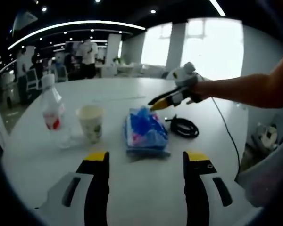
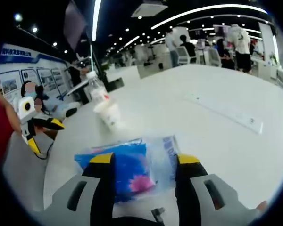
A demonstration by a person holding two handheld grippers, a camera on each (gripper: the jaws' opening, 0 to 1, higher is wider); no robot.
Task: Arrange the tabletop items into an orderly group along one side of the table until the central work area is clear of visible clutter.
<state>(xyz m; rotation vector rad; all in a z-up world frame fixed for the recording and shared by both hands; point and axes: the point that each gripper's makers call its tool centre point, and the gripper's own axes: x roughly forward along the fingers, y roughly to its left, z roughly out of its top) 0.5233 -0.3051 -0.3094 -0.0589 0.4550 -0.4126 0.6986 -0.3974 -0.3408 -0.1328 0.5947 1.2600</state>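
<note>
The right hand-held gripper (image 2: 145,162) is reaching over the blue plastic packet (image 2: 127,172), with its jaws spread wide and the packet lying between and under them; nothing is gripped yet. The left hand-held gripper (image 1: 145,157) is hovering with its jaws released and apart, near the same packet (image 1: 145,132) but not touching it.

The step in hand seems to be taking the packet and moving it next to the paper cup (image 1: 91,122) and the water bottle (image 1: 52,113), which are standing close together on the white counter (image 1: 132,188). To do it well, I think the right jaws should come down around the middle of the packet, because the soft wrapper may slip or fold.

The left gripper view is showing a coiled black cable (image 1: 184,127) just beside the packet, under the right hand-held gripper (image 1: 161,100). The right gripper view is showing a long white strip (image 2: 226,113) on the far counter (image 2: 217,146), and the left hand-held gripper (image 2: 42,134) at the counter's edge.
</note>
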